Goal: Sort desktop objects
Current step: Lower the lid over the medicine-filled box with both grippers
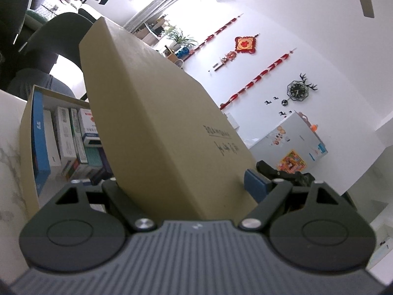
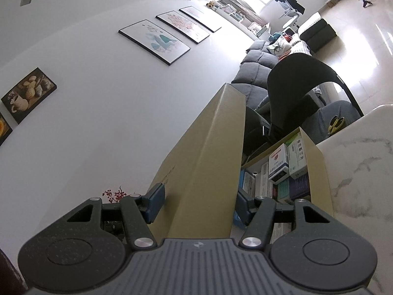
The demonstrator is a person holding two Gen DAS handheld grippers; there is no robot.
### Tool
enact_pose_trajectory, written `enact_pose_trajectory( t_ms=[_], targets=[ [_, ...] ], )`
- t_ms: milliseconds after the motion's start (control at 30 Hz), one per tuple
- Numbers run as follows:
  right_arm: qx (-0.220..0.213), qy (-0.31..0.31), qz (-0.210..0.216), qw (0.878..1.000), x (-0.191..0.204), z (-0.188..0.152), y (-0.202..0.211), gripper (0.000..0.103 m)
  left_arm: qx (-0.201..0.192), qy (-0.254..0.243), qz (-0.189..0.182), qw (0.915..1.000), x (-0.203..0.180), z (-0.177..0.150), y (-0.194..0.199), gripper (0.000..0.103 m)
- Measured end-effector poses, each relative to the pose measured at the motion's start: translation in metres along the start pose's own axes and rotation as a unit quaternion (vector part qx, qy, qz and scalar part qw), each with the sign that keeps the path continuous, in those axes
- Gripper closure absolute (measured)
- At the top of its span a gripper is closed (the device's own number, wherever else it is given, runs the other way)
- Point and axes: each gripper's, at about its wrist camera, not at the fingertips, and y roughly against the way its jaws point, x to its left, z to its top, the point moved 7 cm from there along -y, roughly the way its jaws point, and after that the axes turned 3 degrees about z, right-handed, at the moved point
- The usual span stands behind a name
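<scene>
My right gripper (image 2: 196,201) is clamped on the edge of the tan lid (image 2: 208,152), one blue pad on each face. Lid stands tilted above the open box (image 2: 316,172), which sits on the marble table (image 2: 363,162). Small cartons (image 2: 287,164) packed upright inside; black chair (image 2: 302,83) behind.

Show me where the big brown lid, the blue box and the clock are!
Brown lid (image 1: 157,113): left wrist view, on its broad flat face.
Blue box (image 1: 40,137): left wrist view, on its long side.
Clock (image 1: 296,91): left wrist view, on its dark dial.
</scene>
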Motion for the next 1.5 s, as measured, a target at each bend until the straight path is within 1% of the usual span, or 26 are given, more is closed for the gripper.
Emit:
enact_pose_trajectory(
  t_ms=[233, 367, 567, 767, 1133, 1433, 1500],
  targets=[
    [0.008, -0.012, -0.002, 1.0, -0.02, 0.011, -0.022, 0.04, 0.004, 0.013, 0.013, 0.9998, 0.02, 0.012, -0.014, 0.019],
    [0.014, -0.017, -0.006, 1.0, -0.033, 0.016, -0.035, 0.04, 0.01, 0.025, 0.017, 0.9995, 0.037, 0.021, -0.022, 0.019],
    [0.024, -0.029, -0.018, 0.999, -0.055, 0.025, -0.063, 0.04, 0.016, 0.044, 0.029, 0.9985, 0.066, 0.036, -0.035, 0.019],
    [0.032, -0.045, -0.022, 0.998, -0.078, 0.027, -0.089, 0.04, 0.023, 0.054, 0.043, 0.9973, 0.088, 0.044, -0.041, 0.019],
    [0.046, -0.07, -0.029, 0.996, -0.116, 0.022, -0.121, 0.04, 0.035, 0.079, 0.061, 0.9944, 0.117, 0.041, -0.054, 0.019],
    [0.056, -0.08, -0.036, 0.995, -0.146, 0.009, -0.131, 0.04, 0.05, 0.098, 0.068, 0.9915, 0.136, 0.023, -0.065, 0.019],
    [0.058, -0.074, -0.035, 0.995, -0.15, 0.005, -0.132, 0.04, 0.047, 0.091, 0.067, 0.9924, 0.137, 0.022, -0.067, 0.02]
  ],
)
